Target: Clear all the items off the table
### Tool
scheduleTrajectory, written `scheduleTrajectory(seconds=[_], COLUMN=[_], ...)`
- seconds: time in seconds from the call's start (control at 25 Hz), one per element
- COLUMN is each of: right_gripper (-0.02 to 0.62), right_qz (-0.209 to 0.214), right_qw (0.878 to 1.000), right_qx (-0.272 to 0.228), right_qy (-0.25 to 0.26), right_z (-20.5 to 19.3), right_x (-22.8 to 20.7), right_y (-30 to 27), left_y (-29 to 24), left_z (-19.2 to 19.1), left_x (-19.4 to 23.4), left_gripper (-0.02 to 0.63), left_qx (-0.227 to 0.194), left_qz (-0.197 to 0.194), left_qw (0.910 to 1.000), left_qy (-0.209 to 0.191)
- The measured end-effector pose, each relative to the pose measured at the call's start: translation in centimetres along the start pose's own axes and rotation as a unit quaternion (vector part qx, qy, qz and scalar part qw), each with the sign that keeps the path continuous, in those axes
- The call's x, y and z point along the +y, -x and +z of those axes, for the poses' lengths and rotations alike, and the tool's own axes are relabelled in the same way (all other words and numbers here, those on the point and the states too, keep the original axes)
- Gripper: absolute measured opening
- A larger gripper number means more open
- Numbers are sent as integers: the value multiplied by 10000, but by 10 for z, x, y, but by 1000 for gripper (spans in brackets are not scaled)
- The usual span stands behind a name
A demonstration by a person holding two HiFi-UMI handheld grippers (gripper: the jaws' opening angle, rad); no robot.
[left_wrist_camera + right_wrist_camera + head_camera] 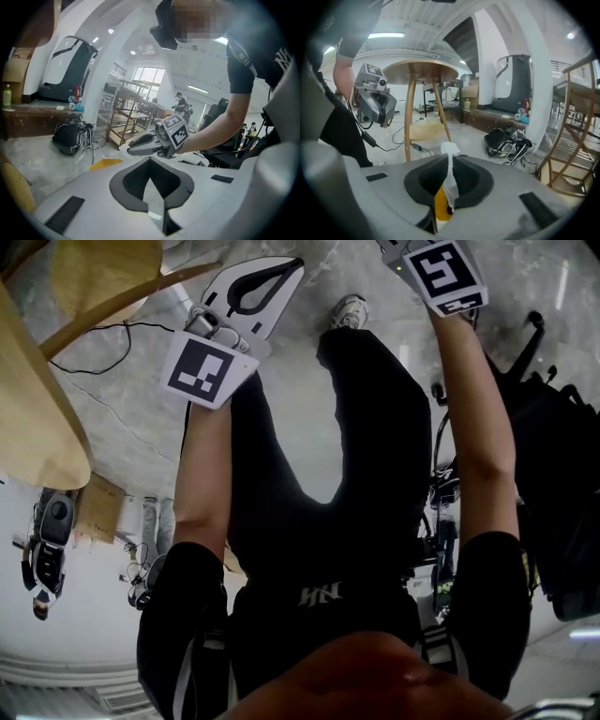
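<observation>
My right gripper (449, 164) is clamped on a thin white crumpled scrap (450, 151), paper or plastic, I cannot tell which. It sticks up past the fingertips, and a yellow-orange part (441, 204) of it shows lower down between the jaws. My left gripper (151, 168) has its jaws pressed together with nothing between them. Both grippers hang low in front of me on straight arms, one on each side of my black trousers (328, 456), well apart from each other, and my shoe (349, 310) shows on the grey marbled floor (300, 399) beyond them. The round wooden table (422, 71) stands a little way ahead of the right gripper, which sees the top from below, so the scrap is held lower than the tabletop and off it. A black cable (94, 343) trails across the floor near the table's legs. Farther off a black bag (506, 140) lies on the floor beside a white pillar (487, 70), and a wooden rack (126, 117) stands beyond it.
</observation>
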State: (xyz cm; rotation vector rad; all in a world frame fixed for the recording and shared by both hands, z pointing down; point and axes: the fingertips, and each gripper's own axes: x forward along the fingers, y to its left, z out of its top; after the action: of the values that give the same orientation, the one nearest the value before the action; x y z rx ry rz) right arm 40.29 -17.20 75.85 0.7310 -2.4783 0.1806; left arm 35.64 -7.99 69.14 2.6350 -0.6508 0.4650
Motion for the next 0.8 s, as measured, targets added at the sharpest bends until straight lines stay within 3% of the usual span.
scheduleTrajectory(seconds=[0.4,0.44,0.48,0.52,0.56,0.68,0.8], right_gripper=[42,66,122,221,256,256,256], right_qz=[57,29,12,8,8,-30,-65], right_qw=[9995,9994,9992,9990,9987,9980,9981], right_qx=[318,348,378,422,479,598,580], right_qy=[-30,-51,-91,-144,-192,-219,-182], right_z=[-78,-82,-85,-89,-91,-83,-46], right_x=[6,6,8,10,12,17,23], right_y=[-72,-76,-80,-83,-84,-77,-55], left_y=[-17,-15,-13,-10,-7,5,24], left_z=[-72,-75,-76,-77,-77,-63,-30], left_x=[30,33,35,35,36,30,13], left_gripper=[12,12,12,12,12,12,12], left_qx=[81,70,59,56,60,35,-62], left_qz=[-89,-85,-81,-79,-82,-119,-177], left_qw=[9999,9999,9999,10000,9999,9999,9998], left_qy=[42,38,28,15,5,9,8])
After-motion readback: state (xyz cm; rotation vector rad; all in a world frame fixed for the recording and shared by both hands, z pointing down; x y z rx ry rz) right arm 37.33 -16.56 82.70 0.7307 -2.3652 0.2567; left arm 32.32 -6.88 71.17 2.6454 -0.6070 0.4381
